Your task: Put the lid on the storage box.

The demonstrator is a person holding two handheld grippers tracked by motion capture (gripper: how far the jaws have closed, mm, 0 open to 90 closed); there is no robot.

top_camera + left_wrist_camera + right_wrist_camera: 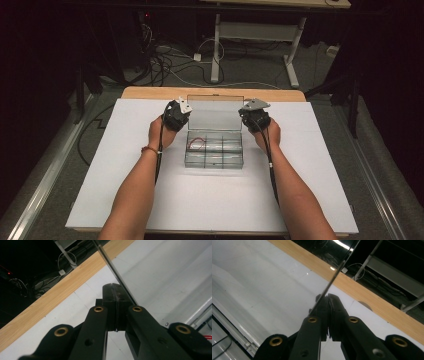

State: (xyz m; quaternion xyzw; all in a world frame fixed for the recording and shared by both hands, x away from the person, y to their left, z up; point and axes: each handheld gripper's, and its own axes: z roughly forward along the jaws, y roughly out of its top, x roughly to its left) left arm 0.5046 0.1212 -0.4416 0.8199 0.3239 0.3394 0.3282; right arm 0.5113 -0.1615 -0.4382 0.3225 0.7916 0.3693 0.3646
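Left hand-held gripper [181, 108] has its jaws pressed together, nothing between them; in the left gripper view I see the pads meeting flush, with the lid's edge [117, 275] running just past the right side of the tip, touching or very near, can't tell which. Right hand-held gripper [253, 111] reads the same: jaws together, lid edge [332, 281] passing just along the left side of its tip, not clamped between the pads as far as I can see.

Clear plastic box [214, 149] sits near the middle of the white sheet [120, 165] covering the counter [150, 92], a bit toward the far side. Lid [215, 114] stands open, roughly upright at the back of the box. The 2 grippers flank it, 1 at each upper corner. Box is split into several compartments; a red wire [197, 141] lies in the far-left 1. Other contents too faint to make out.

Both of the person's forearms come in from the near edge, 1 on each side of the box. A red band [148, 148] sits on the left wrist. Cables trail back along both arms.
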